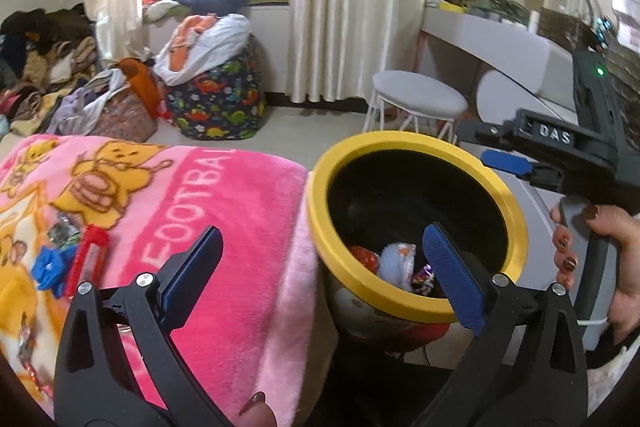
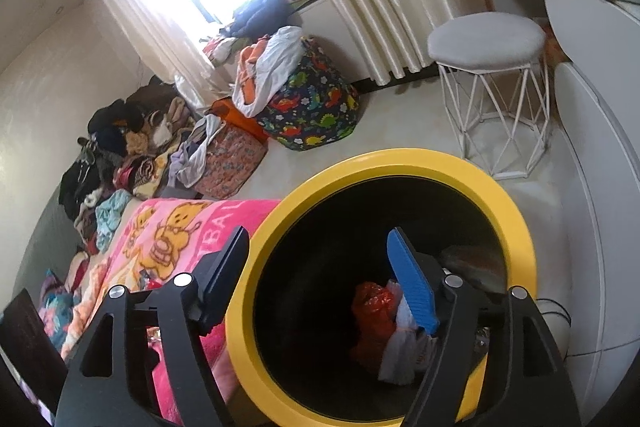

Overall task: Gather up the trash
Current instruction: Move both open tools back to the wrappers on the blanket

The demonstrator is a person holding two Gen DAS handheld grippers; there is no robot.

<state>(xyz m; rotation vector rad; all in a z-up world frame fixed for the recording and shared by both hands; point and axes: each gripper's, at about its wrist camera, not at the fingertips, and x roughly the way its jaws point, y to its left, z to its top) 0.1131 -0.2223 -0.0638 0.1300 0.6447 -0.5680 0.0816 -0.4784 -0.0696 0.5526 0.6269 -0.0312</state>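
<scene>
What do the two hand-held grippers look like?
Both are black plastic with silver screws and ribbed blue pads on the fingers. The right hand-held gripper carries white letters "DAS" and a green light. The hand gripping it wears dark patterned nail polish.

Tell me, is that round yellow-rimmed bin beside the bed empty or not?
Not empty. The yellow-rimmed bin holds a crumpled red wrapper and white wrappers at the bottom; most of its dark inside is bare.

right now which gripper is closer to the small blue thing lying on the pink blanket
Left. The left gripper is open over the blanket's edge, the blue scrap just beside it. The right gripper is open over the yellow-rimmed bin, farther off.
</scene>
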